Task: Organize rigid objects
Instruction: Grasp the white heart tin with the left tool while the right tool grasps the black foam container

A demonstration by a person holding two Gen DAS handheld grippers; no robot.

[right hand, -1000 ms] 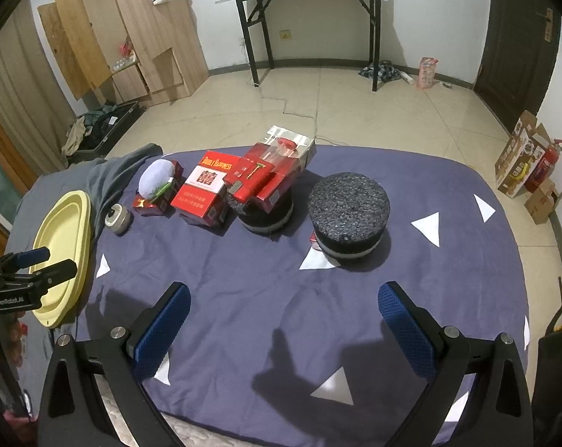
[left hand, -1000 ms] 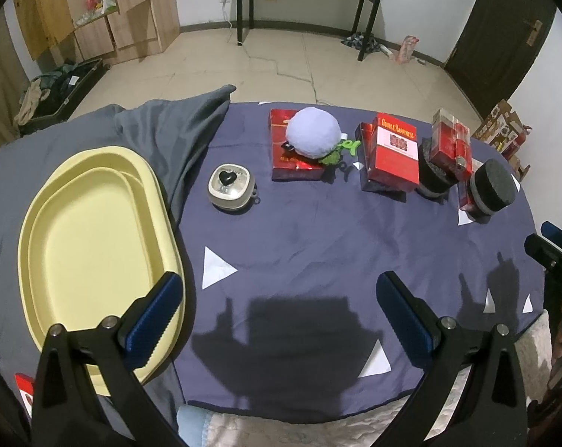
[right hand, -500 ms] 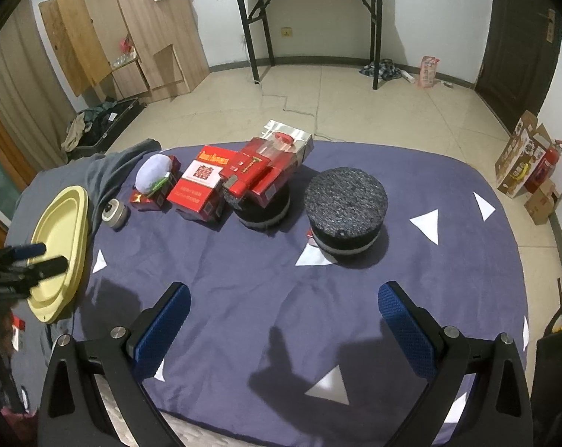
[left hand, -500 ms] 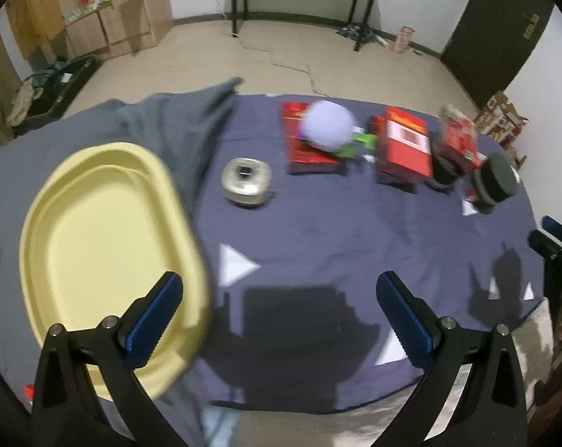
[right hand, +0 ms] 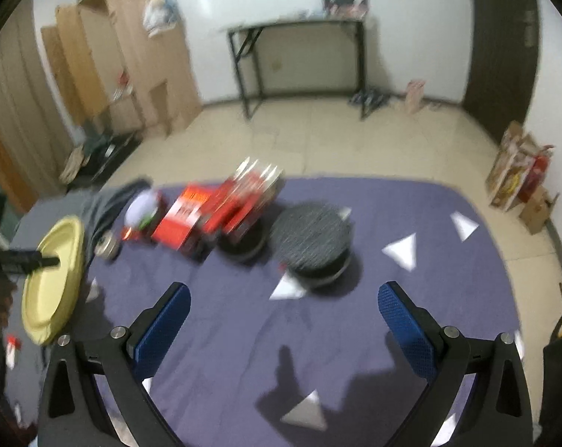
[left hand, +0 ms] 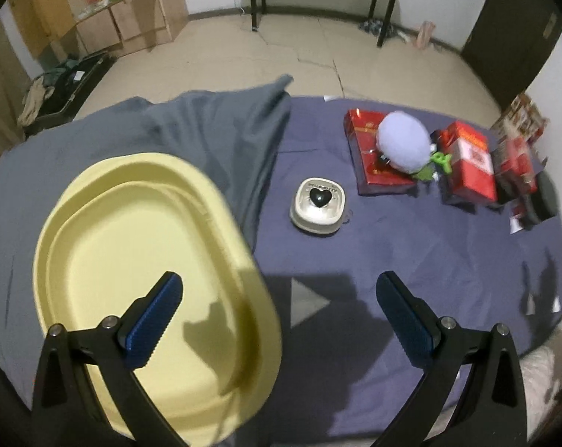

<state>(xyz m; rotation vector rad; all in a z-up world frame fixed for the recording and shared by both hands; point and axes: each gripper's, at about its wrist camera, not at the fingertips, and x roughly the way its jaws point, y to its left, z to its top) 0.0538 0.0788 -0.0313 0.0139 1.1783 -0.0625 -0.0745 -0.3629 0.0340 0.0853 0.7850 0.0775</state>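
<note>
Left gripper wide open, empty, right gripper likewise

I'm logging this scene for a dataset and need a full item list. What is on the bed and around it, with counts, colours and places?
tray: one, pale yellow, left on grey sheet
tin: one, cream, black heart lid, right of tray
plush ball: one, lilac, on a red box
boxes: several, red, back row; exact count unclear
round containers: two, black, right of boxes
cover: one, purple, white triangles
left gripper: open, over tray's edge
right gripper: open, empty
</note>
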